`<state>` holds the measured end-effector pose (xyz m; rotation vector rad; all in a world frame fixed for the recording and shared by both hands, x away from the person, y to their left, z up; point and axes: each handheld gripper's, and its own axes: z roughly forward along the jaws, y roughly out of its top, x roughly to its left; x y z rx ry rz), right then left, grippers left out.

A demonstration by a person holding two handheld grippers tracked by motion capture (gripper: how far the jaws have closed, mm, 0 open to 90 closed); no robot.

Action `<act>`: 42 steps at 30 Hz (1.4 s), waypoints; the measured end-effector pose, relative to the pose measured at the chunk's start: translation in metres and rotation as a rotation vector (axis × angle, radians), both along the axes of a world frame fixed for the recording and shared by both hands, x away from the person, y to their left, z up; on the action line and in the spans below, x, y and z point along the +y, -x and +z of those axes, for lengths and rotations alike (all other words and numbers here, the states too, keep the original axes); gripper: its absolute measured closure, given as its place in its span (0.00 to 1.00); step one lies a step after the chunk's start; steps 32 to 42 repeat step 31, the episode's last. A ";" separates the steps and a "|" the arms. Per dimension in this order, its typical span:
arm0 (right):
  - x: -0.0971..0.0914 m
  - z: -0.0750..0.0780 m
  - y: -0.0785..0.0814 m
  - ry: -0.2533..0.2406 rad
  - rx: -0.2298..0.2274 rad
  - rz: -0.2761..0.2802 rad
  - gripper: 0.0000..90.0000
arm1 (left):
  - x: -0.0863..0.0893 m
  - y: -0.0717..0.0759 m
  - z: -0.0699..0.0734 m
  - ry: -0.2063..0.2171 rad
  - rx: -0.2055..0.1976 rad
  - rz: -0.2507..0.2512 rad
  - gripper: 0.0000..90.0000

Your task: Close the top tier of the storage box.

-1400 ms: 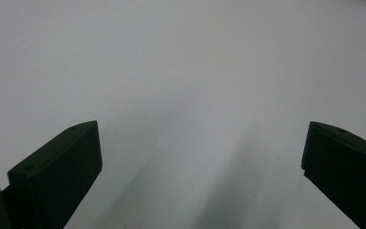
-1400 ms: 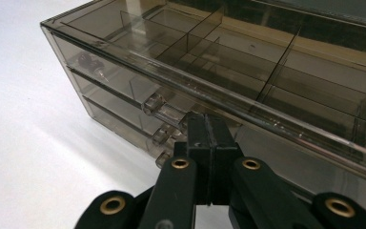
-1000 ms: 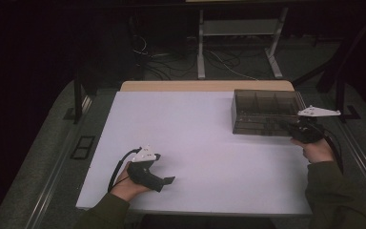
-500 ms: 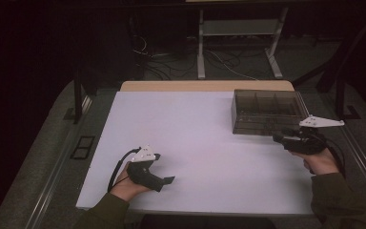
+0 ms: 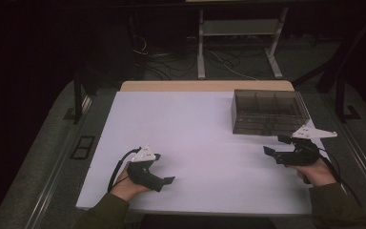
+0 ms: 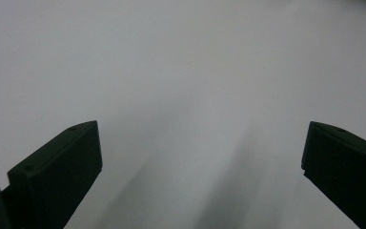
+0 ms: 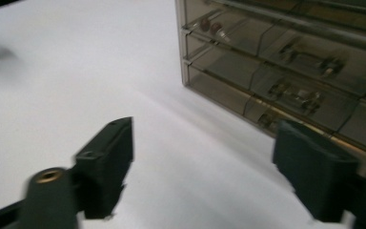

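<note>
Now right tool [image 5: 275, 145] just beside smoky compartment box [image 5: 269, 111], jaws just opened wide, nothing between; left tool [image 5: 164, 180] wide, empty, resting on white counter [image 5: 195, 133]

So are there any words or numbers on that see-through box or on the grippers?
No text can be read anywhere.
Box: no label shows on its smoky walls.
Left gripper and right gripper: plain black, no marks.
Table: blank white.
</note>
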<state>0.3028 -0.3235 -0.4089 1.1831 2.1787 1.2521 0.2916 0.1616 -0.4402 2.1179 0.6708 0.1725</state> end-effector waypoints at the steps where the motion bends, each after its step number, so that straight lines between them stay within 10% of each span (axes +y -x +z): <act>1: 0.002 -0.001 0.002 0.000 -0.003 0.007 0.22 | 0.000 0.000 0.000 0.005 -0.003 0.001 0.00; 20: 0.034 -0.026 0.038 0.014 0.033 0.087 0.14 | -0.001 0.001 0.000 0.003 0.001 -0.001 0.00; 42: 0.040 -0.033 0.039 0.036 0.046 0.101 0.14 | -0.001 0.001 -0.001 -0.002 -0.005 -0.004 0.00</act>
